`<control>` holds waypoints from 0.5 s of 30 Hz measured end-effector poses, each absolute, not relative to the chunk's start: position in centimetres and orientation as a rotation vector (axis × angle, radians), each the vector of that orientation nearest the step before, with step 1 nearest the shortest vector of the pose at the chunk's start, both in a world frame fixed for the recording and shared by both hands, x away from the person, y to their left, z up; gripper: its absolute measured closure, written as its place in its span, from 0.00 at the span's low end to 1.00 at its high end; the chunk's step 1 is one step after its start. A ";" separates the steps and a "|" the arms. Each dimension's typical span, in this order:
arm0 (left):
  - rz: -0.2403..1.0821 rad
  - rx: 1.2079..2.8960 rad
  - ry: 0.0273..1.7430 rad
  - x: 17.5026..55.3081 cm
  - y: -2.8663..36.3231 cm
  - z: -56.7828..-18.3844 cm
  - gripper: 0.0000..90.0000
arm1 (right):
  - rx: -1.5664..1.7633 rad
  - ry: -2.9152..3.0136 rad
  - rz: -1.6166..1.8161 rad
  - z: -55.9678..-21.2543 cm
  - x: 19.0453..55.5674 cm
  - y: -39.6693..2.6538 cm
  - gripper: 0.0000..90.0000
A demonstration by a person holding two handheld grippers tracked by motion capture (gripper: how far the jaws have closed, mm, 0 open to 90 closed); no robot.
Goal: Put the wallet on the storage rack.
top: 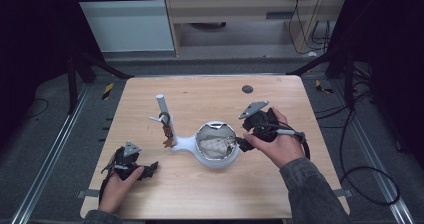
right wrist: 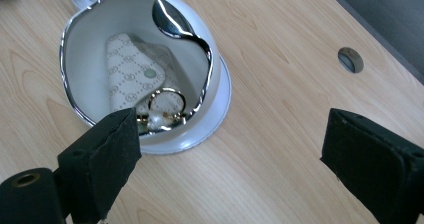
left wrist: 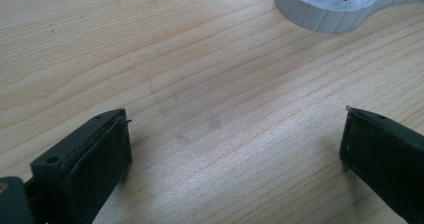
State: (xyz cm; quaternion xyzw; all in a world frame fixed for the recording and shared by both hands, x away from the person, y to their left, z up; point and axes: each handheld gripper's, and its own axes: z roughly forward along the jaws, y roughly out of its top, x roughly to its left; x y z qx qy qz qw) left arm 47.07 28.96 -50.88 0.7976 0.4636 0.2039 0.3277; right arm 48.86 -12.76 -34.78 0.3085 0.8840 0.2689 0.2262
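Nearest the worktop's (top: 200, 194) front edge, toward its front left corner, the left hand-held gripper (top: 145, 170) rests low over the bare wood in the person's left hand (top: 116, 186), its jaws spread wide with nothing between them; in the left gripper view the two black pads (left wrist: 102, 159) stand far apart over empty wood grain, and the ribbed white foot of a stand (left wrist: 320, 9) shows beyond them. Farther in, near the middle of the worktop, sits a white bowl-shaped dish with a chrome rim (top: 216, 145), joined by a curved white base to an upright white post (top: 162, 109) that stands behind and to its left, toward the far left corner, with a small brown piece (top: 169, 140) hanging beside it. Inside the dish lie a cream patterned pouch (right wrist: 131, 74) and a gold ring with a pearl-like bead (right wrist: 165, 106), the ring resting against the dish's near wall. Just to the right of the dish, the right hand-held gripper (top: 242, 144) is held in the person's right hand (top: 277, 141), a grey sleeve (top: 310, 189) trailing toward the front right corner. Its jaws are apart and hold nothing: in the right gripper view one pad (right wrist: 107, 154) overlaps the dish's rim in the picture while the other stands over bare wood. Near the far edge a small dark round cap (top: 247, 89) is set into the wood.
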 end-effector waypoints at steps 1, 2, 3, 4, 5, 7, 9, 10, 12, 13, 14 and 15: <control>0.534 2.089 1.214 47.1 29.0 -50.9 0.00 | 0.850 2.437 0.741 -34.8 48.9 -12.8 0.10; 0.534 2.089 1.214 47.1 29.0 -50.9 0.00 | 0.872 2.429 0.752 -35.1 48.6 -13.4 0.09; 0.534 2.088 1.214 47.1 29.0 -50.9 0.00 | 0.888 2.422 0.761 -35.2 48.5 -13.8 0.08; 0.534 2.088 1.214 47.1 29.0 -50.9 0.00 | 0.904 2.415 0.774 -35.4 48.4 -14.2 0.08; 0.534 2.088 1.214 47.1 29.0 -50.9 0.00 | 0.925 2.410 0.781 -35.6 48.4 -14.7 0.07; 0.534 2.088 1.215 47.1 29.0 -50.9 0.00 | 0.964 2.409 0.797 -36.2 48.3 -15.6 0.05; 0.534 2.088 1.215 47.1 29.0 -50.9 0.00 | 1.000 2.400 0.811 -36.7 48.2 -16.5 0.05; 0.535 2.088 1.216 47.1 29.0 -50.9 0.00 | 1.014 2.392 0.820 -36.9 48.1 -16.9 0.05; 0.534 2.088 1.218 47.1 28.9 -50.9 0.00 | 1.036 2.374 0.831 -37.4 48.0 -17.7 0.05; 0.534 2.088 1.218 47.1 28.9 -50.9 0.00 | 1.051 2.360 0.843 -37.6 47.9 -18.2 0.05; 0.535 2.090 1.215 47.1 29.0 -50.9 0.00 | 1.051 2.360 0.843 -37.6 47.9 -18.2 0.05; 0.535 2.090 1.216 47.1 29.0 -50.9 0.00 | 1.083 2.339 0.876 -38.1 47.8 -19.1 0.05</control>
